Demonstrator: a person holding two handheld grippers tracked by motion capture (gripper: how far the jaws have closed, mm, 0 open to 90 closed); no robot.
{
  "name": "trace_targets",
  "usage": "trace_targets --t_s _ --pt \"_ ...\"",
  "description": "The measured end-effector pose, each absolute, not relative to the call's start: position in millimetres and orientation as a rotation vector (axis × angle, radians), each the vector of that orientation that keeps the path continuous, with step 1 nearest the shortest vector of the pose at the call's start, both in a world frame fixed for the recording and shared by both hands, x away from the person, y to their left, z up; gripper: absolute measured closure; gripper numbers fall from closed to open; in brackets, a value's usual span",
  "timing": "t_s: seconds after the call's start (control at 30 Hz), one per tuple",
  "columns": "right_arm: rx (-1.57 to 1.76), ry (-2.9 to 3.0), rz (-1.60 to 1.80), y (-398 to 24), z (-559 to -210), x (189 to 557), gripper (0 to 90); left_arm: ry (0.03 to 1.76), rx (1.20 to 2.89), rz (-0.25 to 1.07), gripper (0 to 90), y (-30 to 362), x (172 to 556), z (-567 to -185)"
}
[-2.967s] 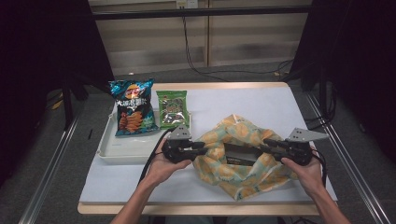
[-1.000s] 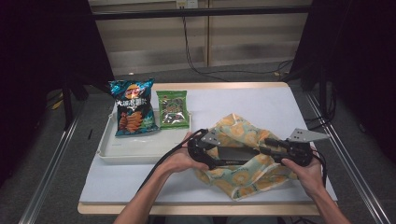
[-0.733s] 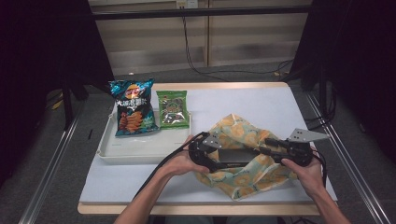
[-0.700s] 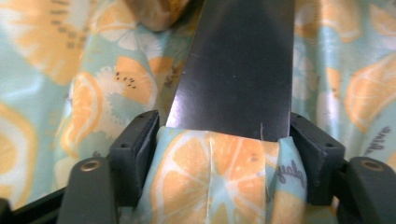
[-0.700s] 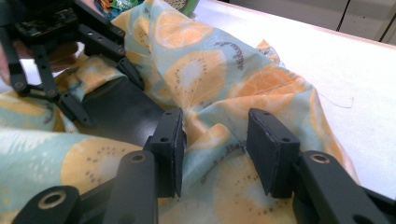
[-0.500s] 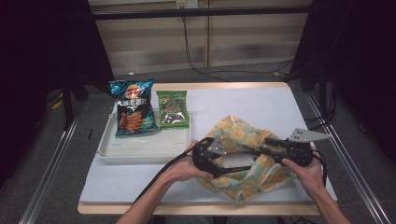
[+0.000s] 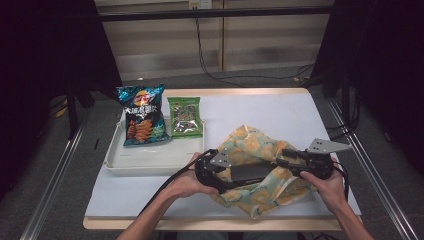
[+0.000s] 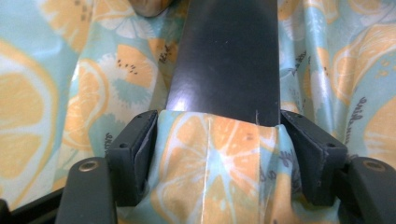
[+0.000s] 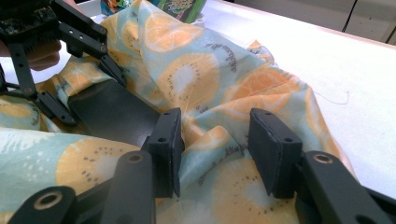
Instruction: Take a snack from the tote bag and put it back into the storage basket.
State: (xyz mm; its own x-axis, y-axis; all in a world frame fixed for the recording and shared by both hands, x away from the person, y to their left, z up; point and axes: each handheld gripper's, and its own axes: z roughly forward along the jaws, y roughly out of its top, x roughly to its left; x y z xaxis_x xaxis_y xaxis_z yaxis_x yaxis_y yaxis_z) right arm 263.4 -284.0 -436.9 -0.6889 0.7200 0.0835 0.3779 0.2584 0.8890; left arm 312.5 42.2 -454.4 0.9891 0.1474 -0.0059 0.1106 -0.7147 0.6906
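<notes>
A: Any writing I can read off the packets?

B: Little; the blue chip bag [image 7: 141, 115] carries large pale characters that I cannot make out from the high view, with chips pictured below; the green snack packet [image 7: 185, 116] has a label too small to read; the cloth [image 7: 260, 187] has dark script printed among its orange and kiwi slices, but in both gripper views the letters are too folded to spell out.

A: What lies around, and what blocks the way?

B: Both packets sit side by side at the far end of the white tray [image 7: 150, 162], on the left half of the table [image 7: 280, 112]; the cloth lies on the table's right half, near my edge, well apart from the packets; my own hands and the cloth's folds cover much of the dark flat board [image 7: 250, 171].

A: Which way does the board run?

B: Its long axis lies across the table, from my left gripper [image 8: 219, 154] to my right gripper [image 9: 215, 151]; it rests flat inside the cloth.

A: And the tools?

B: My left jaws have just been opening; they sit either side of the board's end with cloth wrapped over it, pads against the fabric, so I read it as pinching cloth and board; my right jaws stand apart, bunched cloth between them, pads not squeezing it.
</notes>
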Motion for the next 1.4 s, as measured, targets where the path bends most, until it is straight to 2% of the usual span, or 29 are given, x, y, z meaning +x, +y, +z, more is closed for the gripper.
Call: trace_targets --t_s 0.1,0.17,0.43,0.6,0.83,1.1,1.23,1.4 --pt "1.008 2.195 1.406 -282.9 -436.8 263.0 54.0 0.168 2.403 0.058 28.1 44.9 311.4 -452.5" --pt "1.003 2.198 1.408 -282.7 -436.5 262.7 53.6 0.181 2.364 0.042 26.5 48.7 311.2 -454.2" --pt "0.999 2.203 1.404 -281.2 -437.3 263.0 51.9 0.169 2.427 0.075 25.4 51.3 304.6 -462.7" --pt "1.000 2.203 1.400 -280.6 -436.9 262.6 51.6 0.178 2.459 0.044 25.5 46.3 304.7 -471.7" --pt "0.996 2.196 1.407 -281.0 -436.2 262.4 50.9 0.215 2.373 -0.004 23.5 56.5 308.0 -459.3" --pt "1.005 2.183 1.409 -282.0 -434.2 262.2 50.1 0.246 2.264 0.002 21.3 59.4 308.1 -440.7" --pt "1.005 2.182 1.410 -282.7 -434.5 262.6 49.9 0.248 2.203 -0.009 24.9 55.3 308.6 -434.9" --pt "1.008 2.181 1.409 -283.1 -434.5 262.5 49.1 0.233 2.161 -0.010 40.4 44.8 312.7 -431.0"
